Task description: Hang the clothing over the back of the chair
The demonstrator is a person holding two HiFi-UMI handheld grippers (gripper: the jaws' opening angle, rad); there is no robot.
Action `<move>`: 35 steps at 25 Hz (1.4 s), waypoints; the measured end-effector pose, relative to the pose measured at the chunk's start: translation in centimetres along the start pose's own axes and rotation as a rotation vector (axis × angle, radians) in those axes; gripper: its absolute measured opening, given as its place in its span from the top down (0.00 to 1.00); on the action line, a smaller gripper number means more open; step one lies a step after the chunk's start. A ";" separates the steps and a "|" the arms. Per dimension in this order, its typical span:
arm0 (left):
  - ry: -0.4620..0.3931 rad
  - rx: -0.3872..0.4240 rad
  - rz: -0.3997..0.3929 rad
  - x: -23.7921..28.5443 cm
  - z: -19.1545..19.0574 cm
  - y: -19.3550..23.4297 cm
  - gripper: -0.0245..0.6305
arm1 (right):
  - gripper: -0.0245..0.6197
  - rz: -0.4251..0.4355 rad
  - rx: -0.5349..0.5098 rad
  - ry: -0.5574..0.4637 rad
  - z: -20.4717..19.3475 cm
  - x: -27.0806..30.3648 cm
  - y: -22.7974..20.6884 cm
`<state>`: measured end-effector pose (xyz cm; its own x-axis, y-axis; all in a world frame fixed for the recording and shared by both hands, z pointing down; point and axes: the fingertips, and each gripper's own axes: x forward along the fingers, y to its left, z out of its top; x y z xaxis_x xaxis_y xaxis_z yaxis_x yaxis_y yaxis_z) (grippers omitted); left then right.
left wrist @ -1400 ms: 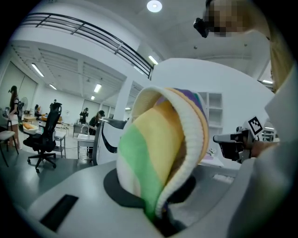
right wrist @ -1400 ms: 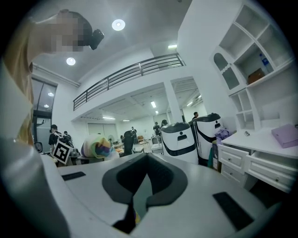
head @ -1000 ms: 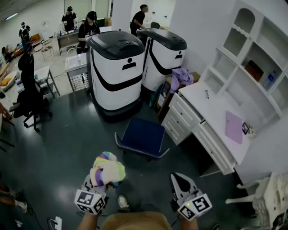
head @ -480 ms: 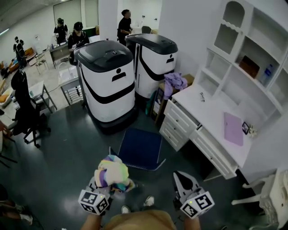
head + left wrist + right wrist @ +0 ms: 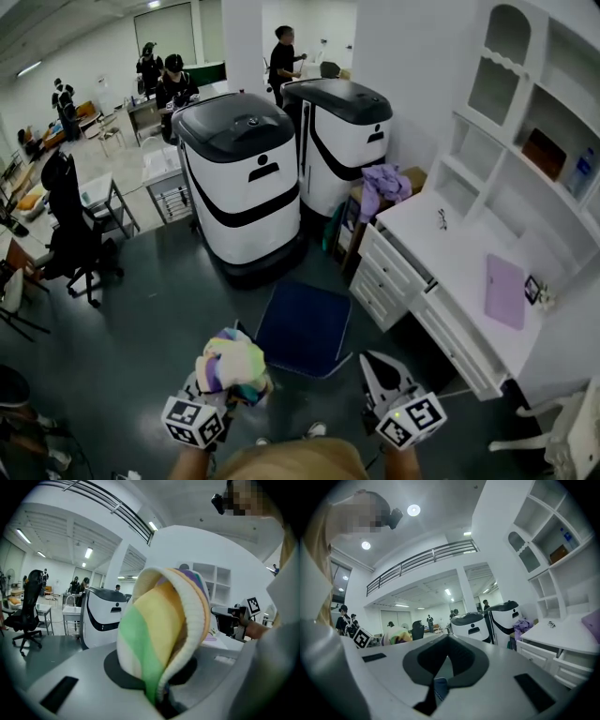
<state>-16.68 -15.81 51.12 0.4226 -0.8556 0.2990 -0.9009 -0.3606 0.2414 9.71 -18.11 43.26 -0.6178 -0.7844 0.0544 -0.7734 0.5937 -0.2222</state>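
My left gripper (image 5: 223, 382) is shut on a bunched pastel-striped garment (image 5: 232, 362) and holds it up at the lower left of the head view. In the left gripper view the clothing (image 5: 159, 630) fills the middle and hides the jaws of the left gripper (image 5: 161, 699). A blue chair (image 5: 305, 326) stands just ahead, between the two grippers, seen from above. My right gripper (image 5: 374, 363) is to the right of the garment, jaws together and empty. The right gripper (image 5: 449, 641) points level at the room in its own view, with the clothing (image 5: 396, 633) off to its left.
Two tall white-and-black machines (image 5: 246, 169) (image 5: 347, 131) stand behind the chair. A white desk with drawers and shelves (image 5: 441, 281) runs along the right, with purple clothes (image 5: 382, 183) at its far end. A black office chair (image 5: 70, 225) is at the left; people (image 5: 281, 61) stand far back.
Both grippers have moved forward across the floor, and the blue chair now lies closer below me. The garment stays gripped in the left gripper.
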 end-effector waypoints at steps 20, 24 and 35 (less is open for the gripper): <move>0.290 -0.020 -0.082 6.9 -7.0 0.2 0.89 | 0.96 0.060 0.038 0.032 -1.9 2.1 0.6; 0.387 -0.065 -0.111 11.1 -10.2 -0.2 0.89 | 0.95 0.022 0.040 0.027 -1.9 0.2 -0.2; 0.531 -0.150 -0.231 18.6 -12.7 -2.9 0.83 | 0.96 -0.087 0.034 0.004 -1.5 -4.3 -2.3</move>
<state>-5.01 -25.95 67.69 0.6325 -0.4441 0.6346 -0.7722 -0.4256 0.4718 13.96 -15.85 45.00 -0.5489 -0.8322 0.0786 -0.8191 0.5167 -0.2493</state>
